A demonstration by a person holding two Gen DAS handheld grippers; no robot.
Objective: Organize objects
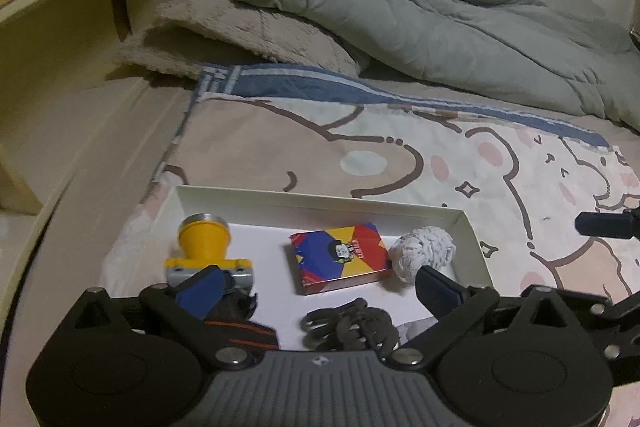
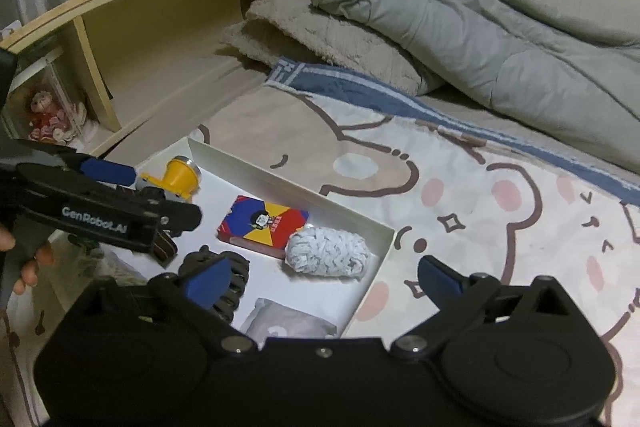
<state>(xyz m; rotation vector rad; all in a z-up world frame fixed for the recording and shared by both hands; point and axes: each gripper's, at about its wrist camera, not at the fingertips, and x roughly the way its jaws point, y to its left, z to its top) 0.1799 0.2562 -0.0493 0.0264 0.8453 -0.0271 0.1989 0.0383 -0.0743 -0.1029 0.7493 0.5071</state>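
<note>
Objects lie gathered in a shallow white box (image 1: 468,227) on the bear-print blanket (image 1: 440,163), seen from the left wrist. Left gripper (image 1: 320,285) hangs over the box's near end with its jaws spread wide and nothing between them. Past its left finger sits a yellow headlamp (image 1: 204,241); straight ahead lies a colourful card pack (image 1: 338,257), with a white rope ball (image 1: 422,251) just beyond the right finger. A dark claw clip (image 1: 348,325) rests close under the gripper (partly hidden by its body).

From the right wrist, the right gripper (image 2: 320,281) also stands released and empty, its left finger over the claw clip (image 2: 224,279), its right finger out over the blanket (image 2: 500,195). Ahead lie the rope ball (image 2: 328,253) and card pack (image 2: 262,221); a grey pouch (image 2: 288,323) sits nearest. Far left, the left gripper (image 2: 106,173) reaches in beside the headlamp (image 2: 182,179).
</note>
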